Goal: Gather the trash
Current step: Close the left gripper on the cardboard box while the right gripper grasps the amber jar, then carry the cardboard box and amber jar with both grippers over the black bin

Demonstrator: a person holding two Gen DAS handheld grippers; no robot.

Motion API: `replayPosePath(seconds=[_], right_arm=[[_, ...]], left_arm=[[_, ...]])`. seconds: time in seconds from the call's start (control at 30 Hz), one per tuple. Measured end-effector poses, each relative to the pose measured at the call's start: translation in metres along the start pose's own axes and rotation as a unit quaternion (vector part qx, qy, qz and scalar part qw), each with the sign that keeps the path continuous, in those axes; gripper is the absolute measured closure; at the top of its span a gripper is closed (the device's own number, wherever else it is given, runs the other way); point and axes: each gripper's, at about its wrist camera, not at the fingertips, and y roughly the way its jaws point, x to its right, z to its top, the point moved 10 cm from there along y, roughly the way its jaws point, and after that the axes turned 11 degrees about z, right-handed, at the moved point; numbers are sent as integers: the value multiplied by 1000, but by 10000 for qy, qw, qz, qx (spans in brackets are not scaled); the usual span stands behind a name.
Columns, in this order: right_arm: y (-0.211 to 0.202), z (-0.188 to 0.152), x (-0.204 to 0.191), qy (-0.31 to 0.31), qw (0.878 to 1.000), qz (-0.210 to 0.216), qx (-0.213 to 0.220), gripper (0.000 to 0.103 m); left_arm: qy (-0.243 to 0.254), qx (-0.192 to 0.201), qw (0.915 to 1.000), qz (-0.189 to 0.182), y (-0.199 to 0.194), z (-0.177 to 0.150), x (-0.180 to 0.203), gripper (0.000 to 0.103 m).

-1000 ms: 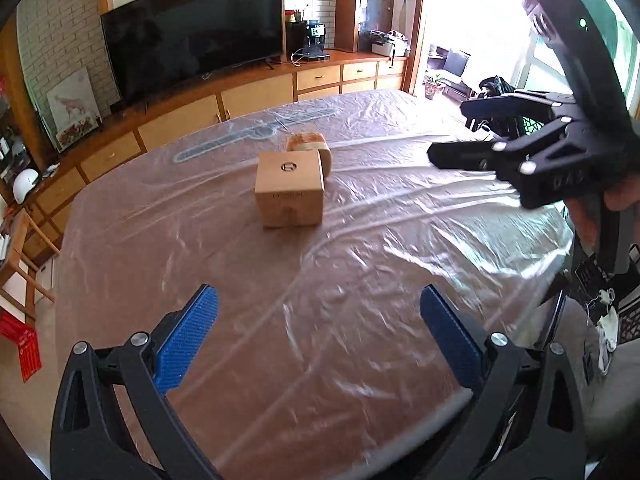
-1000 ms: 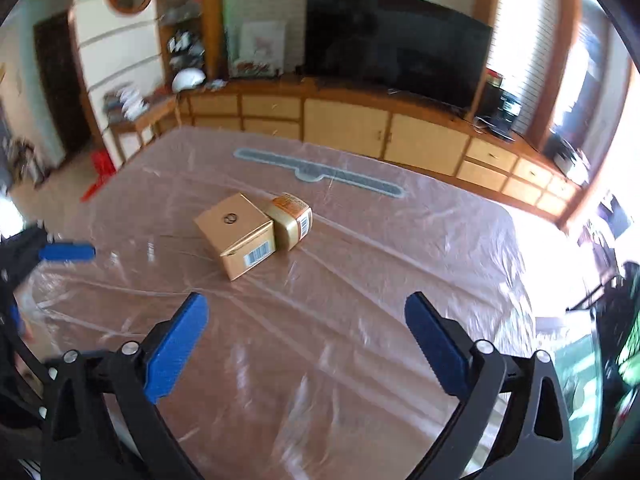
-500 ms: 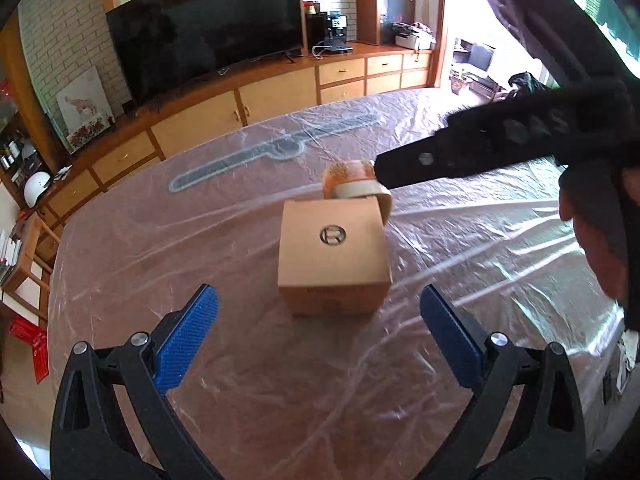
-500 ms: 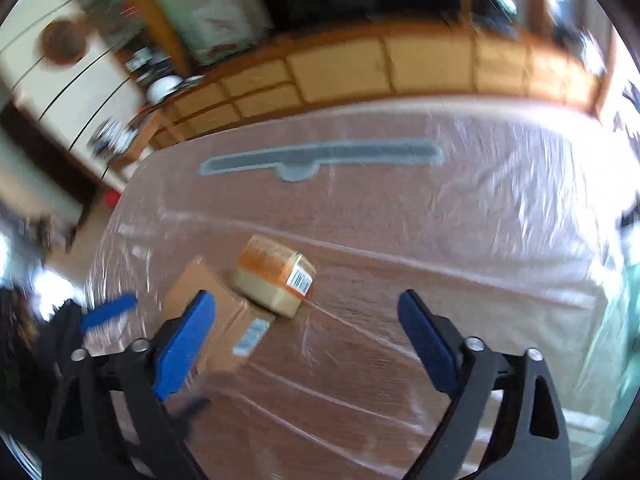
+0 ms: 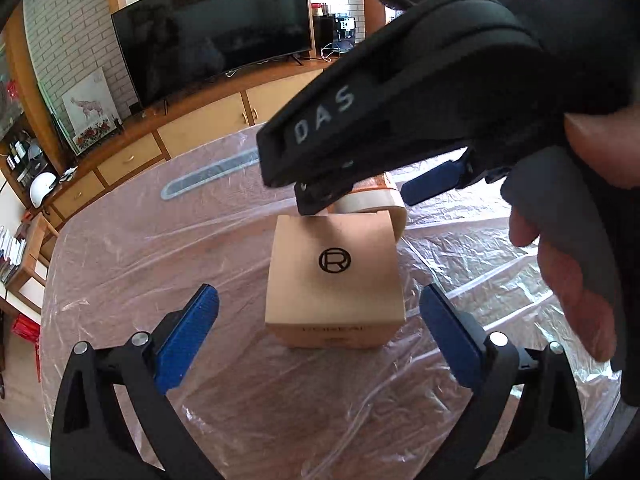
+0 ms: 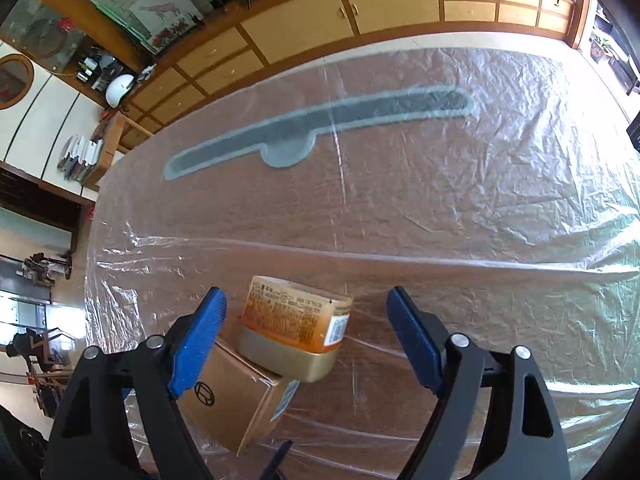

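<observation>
A brown cardboard box (image 5: 334, 280) with a round black logo sits on the plastic-covered table (image 5: 160, 272). My left gripper (image 5: 318, 294) points down at it. Its jaws are closing, with the box just past the blue pads (image 5: 188, 332) and untouched. Behind the box and against it lies an orange jar (image 6: 296, 320) with a gold lid, on its side. My right gripper (image 6: 306, 300) hangs over the jar, its jaws closing with the jar between them and small gaps at both pads. In the left wrist view the right gripper (image 5: 368, 196) hides most of the jar (image 5: 384, 196).
A grey strip-shaped mark (image 6: 320, 128) lies under the plastic further back. Beyond the table stand low wooden cabinets (image 6: 360, 12) and a large television (image 5: 216, 52). A person's hand (image 5: 568, 280) holds the right gripper close to the left one.
Both grippers came in toward the box and jar. The right gripper rolled, tipped downward and dropped over the jar while its jaws narrowed. The box now sits close in front of the left pads.
</observation>
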Motion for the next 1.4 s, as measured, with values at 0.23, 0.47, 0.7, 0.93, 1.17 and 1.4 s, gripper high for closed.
replayPosePath(seconds=[0.23,0.47,0.7,0.93,1.17,1.4], right_arm=[[1,5,-1,109,9999,-50,0,50],[-5,4,7,183,9998,29,120,51],[-15,-1,12,37,9999,-31,154,51],[-17,-5,11,-125,9997,-102,179,51],[-16,-8,8,-276,9989,-331,196,48],[-14,-12,7,-353,9973,-523,369,56]], left_arm=[[-58,-124,9998,-149,13,6,-1,31],[-102,-188,9995,-247,16,3,-4,43],[-237,-175,9993,-241,16,3,-14,43],[-332,-151,9991,-219,9,-3,-25,43],[-421,-228,9987,-180,12,-11,-36,43],[-442,-224,9986,-158,11,-12,-41,43]])
